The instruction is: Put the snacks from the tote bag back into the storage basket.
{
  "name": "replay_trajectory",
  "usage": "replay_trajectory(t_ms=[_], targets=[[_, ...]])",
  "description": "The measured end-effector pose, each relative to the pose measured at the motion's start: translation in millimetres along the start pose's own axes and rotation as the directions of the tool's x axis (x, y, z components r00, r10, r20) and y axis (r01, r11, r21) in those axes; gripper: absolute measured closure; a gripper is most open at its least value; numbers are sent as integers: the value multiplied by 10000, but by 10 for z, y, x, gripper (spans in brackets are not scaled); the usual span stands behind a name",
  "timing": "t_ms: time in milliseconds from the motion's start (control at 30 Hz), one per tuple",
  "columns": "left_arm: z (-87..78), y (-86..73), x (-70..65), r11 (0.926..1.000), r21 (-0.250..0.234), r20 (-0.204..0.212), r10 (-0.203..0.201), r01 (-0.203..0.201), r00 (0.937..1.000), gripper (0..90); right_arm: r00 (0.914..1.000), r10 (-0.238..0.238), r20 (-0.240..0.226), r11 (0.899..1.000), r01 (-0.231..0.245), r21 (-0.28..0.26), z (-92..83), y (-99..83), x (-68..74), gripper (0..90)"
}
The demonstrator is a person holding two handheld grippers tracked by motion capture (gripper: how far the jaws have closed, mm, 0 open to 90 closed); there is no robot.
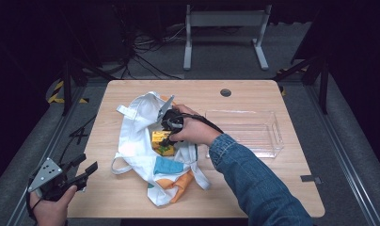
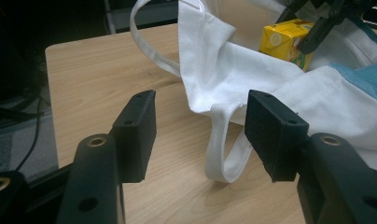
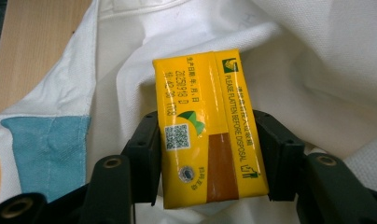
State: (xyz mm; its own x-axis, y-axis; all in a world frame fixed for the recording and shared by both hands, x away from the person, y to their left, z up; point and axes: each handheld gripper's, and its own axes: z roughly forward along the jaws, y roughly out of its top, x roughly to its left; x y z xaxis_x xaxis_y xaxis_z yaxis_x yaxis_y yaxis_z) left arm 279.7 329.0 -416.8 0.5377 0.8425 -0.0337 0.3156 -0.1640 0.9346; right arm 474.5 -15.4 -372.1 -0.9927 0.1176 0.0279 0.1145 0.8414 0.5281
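Gripping the yellow juice box [image 3: 210, 135] from both sides, the right tool [image 3: 207, 158] has its jaws pressed on the carton, which lies on the white cloth bag [image 1: 141, 136] in the middle of the bench [image 1: 254, 188]. The left tool [image 2: 200, 130] hangs released at the near left corner, jaws apart, with a bag strap [image 2: 224, 154] just beyond them. A clear plastic tray [image 1: 268, 136] sits on the right.

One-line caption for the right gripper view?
Right gripper fingers clamp a yellow rectangular drink carton lying on a white cloth tote bag.
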Motion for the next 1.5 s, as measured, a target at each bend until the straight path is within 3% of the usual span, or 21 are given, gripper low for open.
replay_trajectory(t_ms=[300, 500, 967, 1500], targets=[[4, -1, 0, 10000, 12, 0, 10, -10, 10000, 447, 9998, 87, 153, 9999, -88, 49, -46, 20, 10, 515], [24, 2, 3, 10000, 57, 46, -20, 20, 10000, 447, 9997, 95, 215, 9995, -88, -289, -158, 31, 21, 516], [73, 10, 7, 9999, 151, 111, -53, 51, 9999, 447, 9984, -330, 456, 9935, 377, -1078, -621, 167, 182, 516], [133, 35, 13, 9998, 173, 168, -41, 38, 9998, 447, 9981, -504, 361, 9872, 552, -1494, -950, 182, 331, 516]])
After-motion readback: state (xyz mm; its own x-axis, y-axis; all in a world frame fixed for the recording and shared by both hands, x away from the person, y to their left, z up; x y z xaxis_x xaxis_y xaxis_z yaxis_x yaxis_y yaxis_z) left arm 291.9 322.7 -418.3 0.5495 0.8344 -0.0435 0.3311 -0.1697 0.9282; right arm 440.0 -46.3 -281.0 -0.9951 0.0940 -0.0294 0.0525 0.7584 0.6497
